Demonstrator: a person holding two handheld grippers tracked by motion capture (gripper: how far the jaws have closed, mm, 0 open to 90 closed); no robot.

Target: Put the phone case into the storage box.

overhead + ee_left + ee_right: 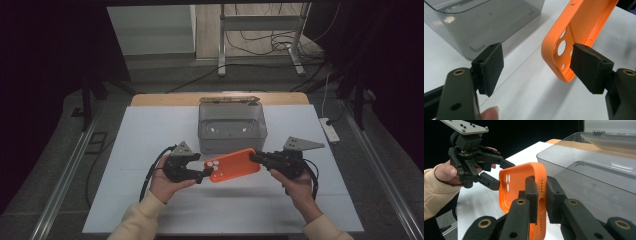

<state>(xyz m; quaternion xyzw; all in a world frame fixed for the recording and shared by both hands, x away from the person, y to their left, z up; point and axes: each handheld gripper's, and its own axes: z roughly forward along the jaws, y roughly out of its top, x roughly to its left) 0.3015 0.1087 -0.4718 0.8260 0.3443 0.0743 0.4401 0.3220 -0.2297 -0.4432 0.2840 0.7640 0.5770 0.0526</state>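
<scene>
Our right gripper (541, 202) is clamped on the bottom edge of the orange phone case (233, 165), holding it above the white table (125, 200) just in front of the clear bin (232, 127). Our left gripper (536, 67) stands open, one pad inside the case's camera end, nothing pinched. With such a thin bite, we judge the soft case could twist or slip free if we close unevenly or pull.

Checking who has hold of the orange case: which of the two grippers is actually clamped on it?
The right gripper, pinching the phone case by its end; the left gripper stands open around the camera-hole end.
</scene>
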